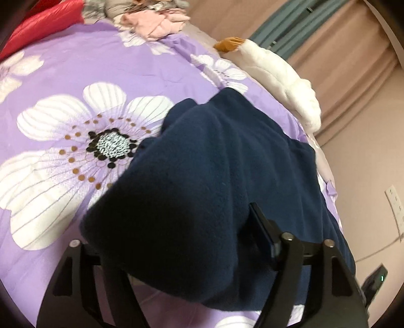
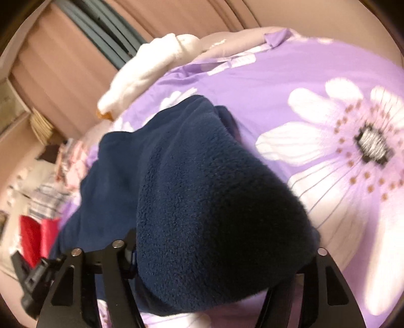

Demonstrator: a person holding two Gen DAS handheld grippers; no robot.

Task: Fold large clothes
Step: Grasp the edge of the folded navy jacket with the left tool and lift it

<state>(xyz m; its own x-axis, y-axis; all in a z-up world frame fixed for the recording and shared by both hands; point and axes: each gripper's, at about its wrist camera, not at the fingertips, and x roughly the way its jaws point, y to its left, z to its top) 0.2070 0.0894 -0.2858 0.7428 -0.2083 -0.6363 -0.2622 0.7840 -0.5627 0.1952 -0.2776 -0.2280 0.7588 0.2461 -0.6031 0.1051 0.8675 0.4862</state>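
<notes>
A navy blue fleece garment point(image 1: 207, 161) lies on a purple flowered bedspread point(image 1: 75, 75). My left gripper point(image 1: 202, 242) is shut on a bunched edge of the fleece, which drapes over and hides its left finger; only the right finger point(image 1: 260, 227) shows. In the right wrist view the same fleece point(image 2: 202, 191) hangs over my right gripper point(image 2: 217, 265), which is shut on it; the cloth hides both fingertips. Both held edges are lifted above the bedspread point(image 2: 290, 75).
A white plush toy point(image 1: 282, 80) lies along the bed's far edge, also in the right wrist view point(image 2: 141, 73). Pink clothes point(image 1: 154, 22) and a red item point(image 1: 38, 27) sit at the bed's head. Pink curtains point(image 1: 341, 63) stand beyond the bed.
</notes>
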